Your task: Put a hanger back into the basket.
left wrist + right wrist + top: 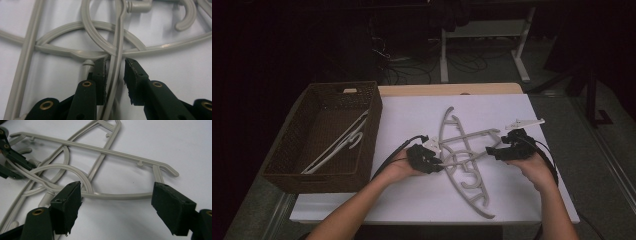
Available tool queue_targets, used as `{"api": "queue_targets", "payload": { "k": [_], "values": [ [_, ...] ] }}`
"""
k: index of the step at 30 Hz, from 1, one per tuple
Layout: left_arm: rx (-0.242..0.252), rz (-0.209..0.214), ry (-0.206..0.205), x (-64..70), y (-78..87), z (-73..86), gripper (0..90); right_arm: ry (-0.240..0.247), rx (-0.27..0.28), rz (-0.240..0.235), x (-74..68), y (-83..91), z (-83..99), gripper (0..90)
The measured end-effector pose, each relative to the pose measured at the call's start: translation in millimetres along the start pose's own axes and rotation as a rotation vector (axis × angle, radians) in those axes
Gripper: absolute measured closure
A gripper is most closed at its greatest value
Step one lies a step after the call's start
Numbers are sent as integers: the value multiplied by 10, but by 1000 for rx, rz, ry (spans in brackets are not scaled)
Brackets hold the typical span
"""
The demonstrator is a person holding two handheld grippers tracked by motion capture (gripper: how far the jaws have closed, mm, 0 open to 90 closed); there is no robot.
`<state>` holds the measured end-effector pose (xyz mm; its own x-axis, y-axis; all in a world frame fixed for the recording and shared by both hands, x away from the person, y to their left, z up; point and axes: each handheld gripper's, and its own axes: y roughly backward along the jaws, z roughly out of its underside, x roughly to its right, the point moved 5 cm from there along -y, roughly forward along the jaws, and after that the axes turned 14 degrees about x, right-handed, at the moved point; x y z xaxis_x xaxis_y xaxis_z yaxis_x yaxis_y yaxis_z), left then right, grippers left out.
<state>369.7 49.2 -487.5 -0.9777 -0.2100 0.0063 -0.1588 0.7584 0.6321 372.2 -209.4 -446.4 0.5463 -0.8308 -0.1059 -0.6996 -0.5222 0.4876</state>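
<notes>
Two grey plastic hangers lie crossed on the white table top. The long one (472,192) runs from far to near, and the other hanger (472,136) lies across it. My left gripper (439,161) is at their crossing. In the left gripper view it (115,62) is open just a little, and a thin grey hook strand (113,75) runs between the jaws against one pad (101,75). My right gripper (491,152) is at the cross hanger's right end. It (117,185) is open wide and straddles that hanger's curved bar (120,195) without touching it.
A dark wicker basket (372,125) stands at the table's left with white hangers (339,145) inside. The white table top (412,115) has bare room behind and in front of the hangers. Table legs and cables lie on the dark floor beyond.
</notes>
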Motion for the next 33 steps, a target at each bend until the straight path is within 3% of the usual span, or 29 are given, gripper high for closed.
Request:
{"api": "queue_targets", "payload": {
  "k": [2,12,19,26,33],
  "values": [
    [-13,-1,-18,16,-29,-7,729,-2,8,4,10,18,-14,235],
    [-22,4,1,18,-42,-23,818,-8,20,13,46,60,-23,234],
    [-2,10,7,26,-2,-51,823,-5,20,14,57,62,-17,231],
    [30,-11,35,20,224,-184,826,-7,26,17,88,91,-24,226],
    [67,-53,88,-20,554,-426,826,-13,37,23,149,124,-40,206]
  ]
}}
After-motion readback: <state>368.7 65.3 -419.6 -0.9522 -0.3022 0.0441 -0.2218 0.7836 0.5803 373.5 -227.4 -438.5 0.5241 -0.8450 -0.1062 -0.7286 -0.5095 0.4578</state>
